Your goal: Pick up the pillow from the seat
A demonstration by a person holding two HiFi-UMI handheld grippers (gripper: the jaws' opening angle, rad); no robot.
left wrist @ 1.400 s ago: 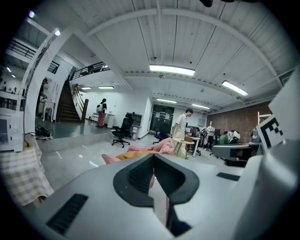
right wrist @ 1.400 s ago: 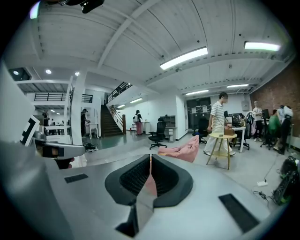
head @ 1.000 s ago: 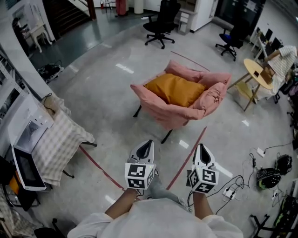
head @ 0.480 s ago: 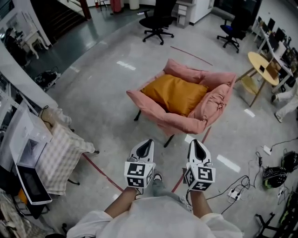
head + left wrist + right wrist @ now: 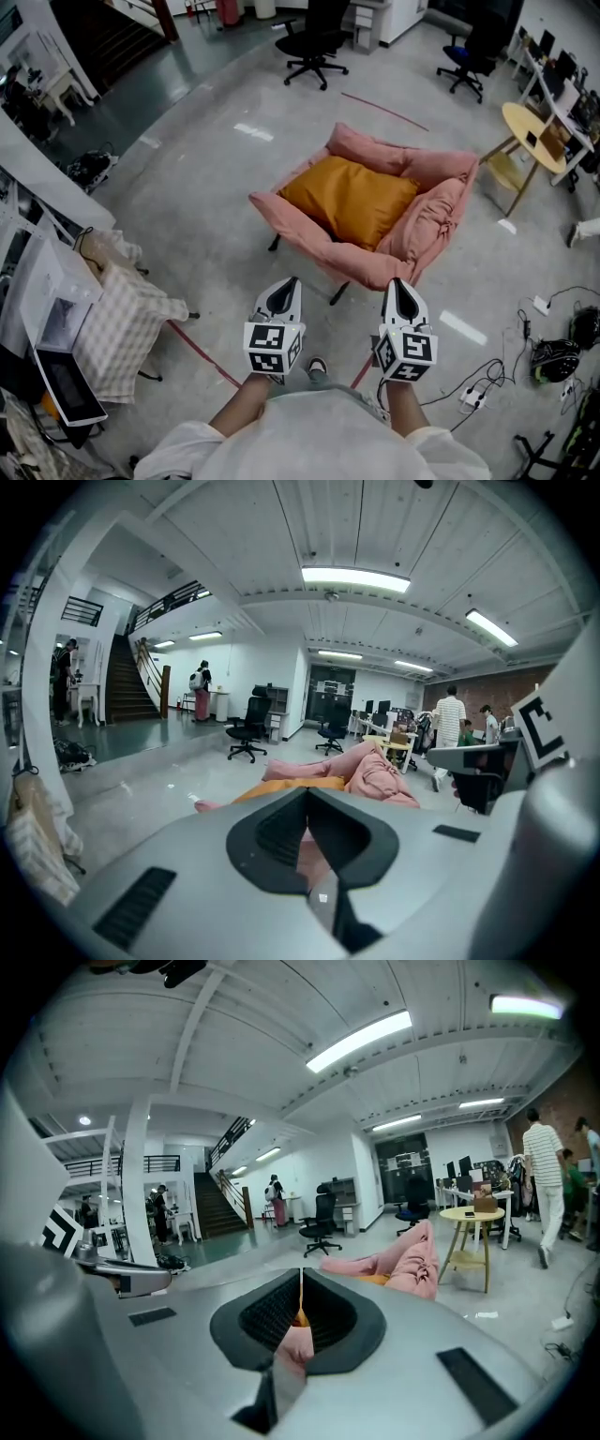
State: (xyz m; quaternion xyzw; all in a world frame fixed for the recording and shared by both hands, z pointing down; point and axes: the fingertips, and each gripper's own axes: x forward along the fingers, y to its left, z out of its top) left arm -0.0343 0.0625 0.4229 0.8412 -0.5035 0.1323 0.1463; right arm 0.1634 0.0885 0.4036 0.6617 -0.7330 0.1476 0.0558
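An orange pillow (image 5: 351,197) lies on the seat of a pink padded chair (image 5: 427,217) in the middle of the floor. The left gripper (image 5: 286,289) and the right gripper (image 5: 400,289) are held side by side just short of the chair's near edge, both shut and empty, touching nothing. In the left gripper view the pillow (image 5: 286,787) shows as an orange strip beyond the closed jaws, with the chair's pink cushion (image 5: 375,772) to its right. The right gripper view shows the pink chair (image 5: 405,1262) ahead of its closed jaws.
A red tape line (image 5: 200,347) runs on the floor near my feet. A rack draped with checked cloth (image 5: 117,314) stands at left, a round yellow side table (image 5: 532,134) at right, office chairs (image 5: 313,39) behind. Cables and a power strip (image 5: 471,394) lie at lower right.
I have stepped closer to the chair, which now sits lower and nearer in the head view. Both grippers stay shut, held side by side.
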